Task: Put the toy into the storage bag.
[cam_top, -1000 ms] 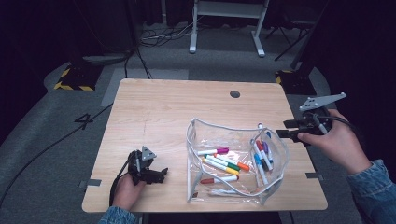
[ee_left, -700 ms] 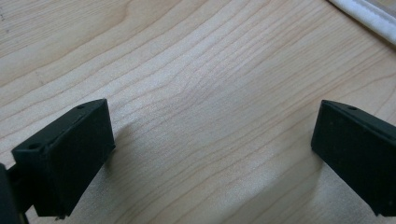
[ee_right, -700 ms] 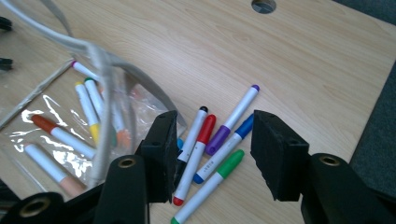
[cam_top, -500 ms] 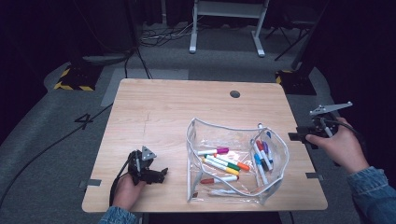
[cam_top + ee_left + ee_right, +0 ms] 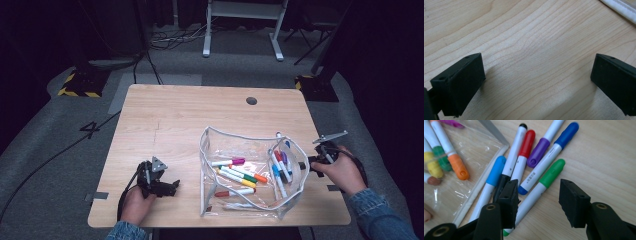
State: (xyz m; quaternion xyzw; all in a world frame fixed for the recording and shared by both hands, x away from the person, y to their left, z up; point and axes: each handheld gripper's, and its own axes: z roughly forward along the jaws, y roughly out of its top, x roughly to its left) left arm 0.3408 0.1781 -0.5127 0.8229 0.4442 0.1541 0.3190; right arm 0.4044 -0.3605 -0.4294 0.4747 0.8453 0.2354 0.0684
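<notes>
A clear zip pouch (image 5: 240, 141) lies open on the wooden table (image 5: 190, 115), with several coloured markers (image 5: 239, 173) inside. Beside its right edge lie more markers (image 5: 278, 161) on the wood: black, red, purple, blue, light blue and a green-capped marker (image 5: 550, 173). My right gripper (image 5: 303, 165) is low over these. In the right gripper view its jaws (image 5: 539, 200) stand open, and the green-capped marker runs between them, close to the left jaw. My left gripper (image 5: 172, 188) rests on the table left of the pouch, open (image 5: 536, 82) over bare wood.
The pouch's white zip edge (image 5: 621, 8) crosses the top right corner of the left gripper view. A round cable hole (image 5: 251, 100) sits near the table's far edge. The table's right edge (image 5: 327, 165) is just under my right hand.
My right hand has sunk from above the table's right side down to the loose markers by the pouch. The left gripper has stayed where it was.
</notes>
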